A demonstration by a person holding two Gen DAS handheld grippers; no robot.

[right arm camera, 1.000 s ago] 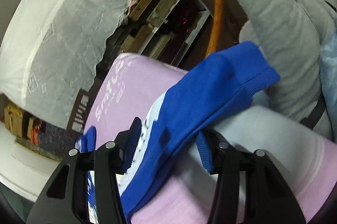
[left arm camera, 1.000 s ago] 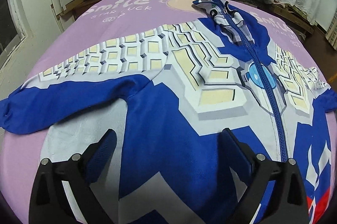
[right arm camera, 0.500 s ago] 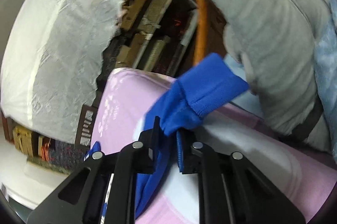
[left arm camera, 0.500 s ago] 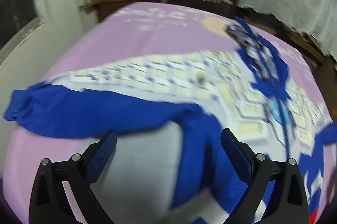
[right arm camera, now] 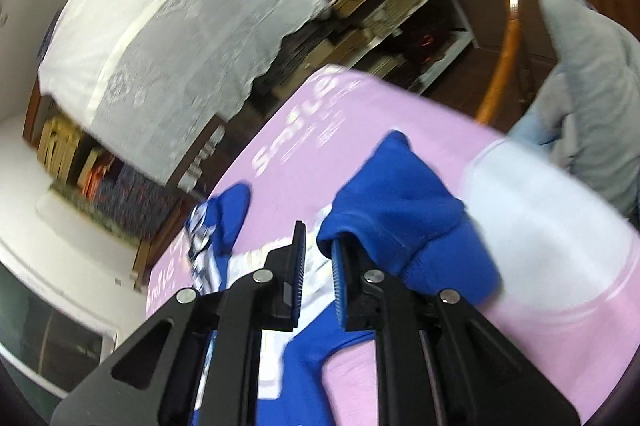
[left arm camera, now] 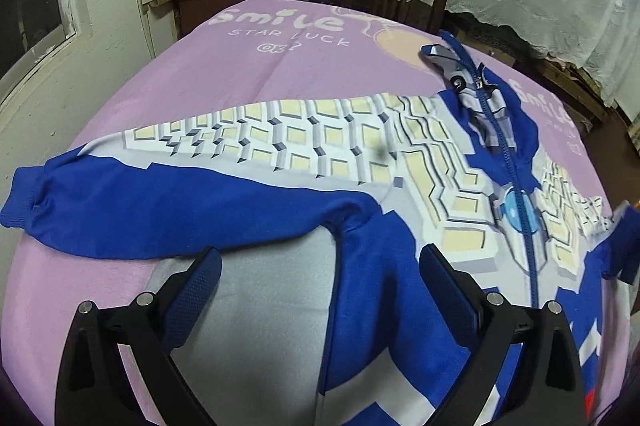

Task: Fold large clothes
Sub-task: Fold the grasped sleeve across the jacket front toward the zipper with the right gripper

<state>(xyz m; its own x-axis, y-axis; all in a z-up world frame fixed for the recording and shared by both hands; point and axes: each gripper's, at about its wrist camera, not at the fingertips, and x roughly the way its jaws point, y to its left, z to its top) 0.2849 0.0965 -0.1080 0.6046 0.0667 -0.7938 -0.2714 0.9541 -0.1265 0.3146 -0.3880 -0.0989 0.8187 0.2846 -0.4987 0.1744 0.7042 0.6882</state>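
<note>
**Right sleeve pinched, left tongs waiting over the jacket**

The lilac printed cloth [left arm camera: 280, 66] covers the counter and fills most of the left wrist view. On it lies the blue-and-white zip jacket [left arm camera: 380, 266], front up and spread flat, its body in the lower centre and right of the frame, one sleeve [left arm camera: 160, 202] stretched toward the left edge. The zipper [left arm camera: 516, 194] runs down the right side of the frame.

In the right wrist view, the right tongs [right arm camera: 318, 266] are nearly pressed together, pinching the blue sleeve cuff [right arm camera: 396, 202] at centre frame. The left tongs [left arm camera: 320, 266] are spread wide above the jacket, holding nothing.

To do this fold well, I judge the cuff should be carried across the chest with the fabric taut, then laid parallel to the zipper.

No containers are visible.
</note>
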